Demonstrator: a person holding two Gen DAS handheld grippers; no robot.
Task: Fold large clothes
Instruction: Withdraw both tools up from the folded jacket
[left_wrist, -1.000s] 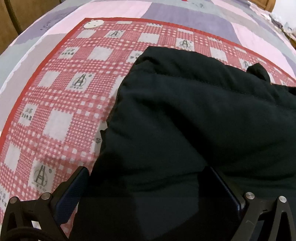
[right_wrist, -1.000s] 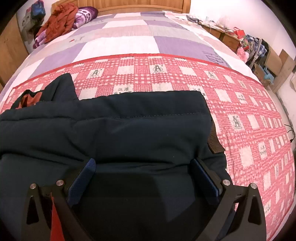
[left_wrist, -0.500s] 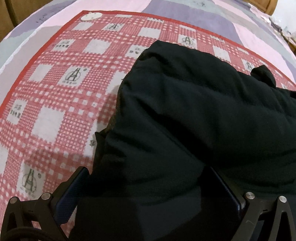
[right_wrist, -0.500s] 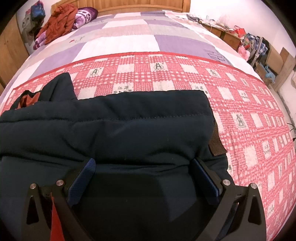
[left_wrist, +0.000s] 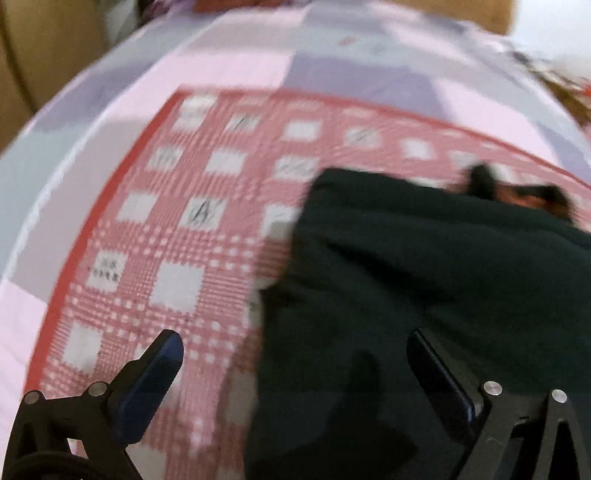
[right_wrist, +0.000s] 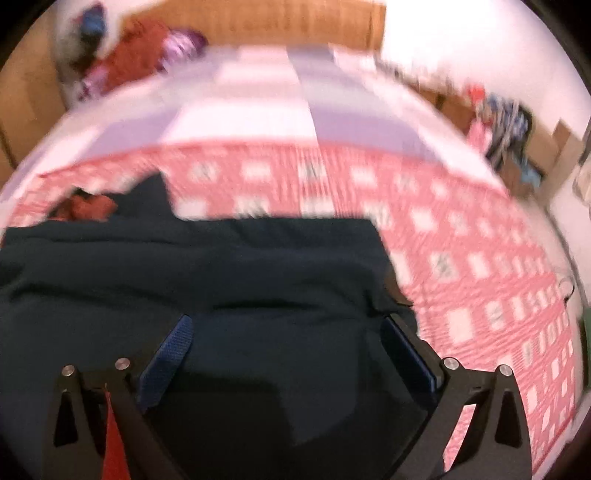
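Observation:
A dark navy padded jacket (left_wrist: 443, 280) lies folded on a red-and-white checked sheet (left_wrist: 177, 258) on the bed. It also shows in the right wrist view (right_wrist: 229, 280), with an orange lining (right_wrist: 83, 206) at its far left. My left gripper (left_wrist: 295, 350) is open above the jacket's left edge, its left finger (left_wrist: 155, 373) over the sheet. My right gripper (right_wrist: 288, 339) is open above the jacket's right part. Both views are blurred.
The bed has a pink and purple patchwork cover (right_wrist: 266, 96) and a wooden headboard (right_wrist: 288, 22). A heap of red and purple clothes (right_wrist: 136, 59) lies at its far left. Boxes and clutter (right_wrist: 513, 125) stand right of the bed.
Both grippers have pulled back and up from the jacket, so more of the bed shows. The left gripper has shifted left, its left finger now over the sheet. The jacket stays put.

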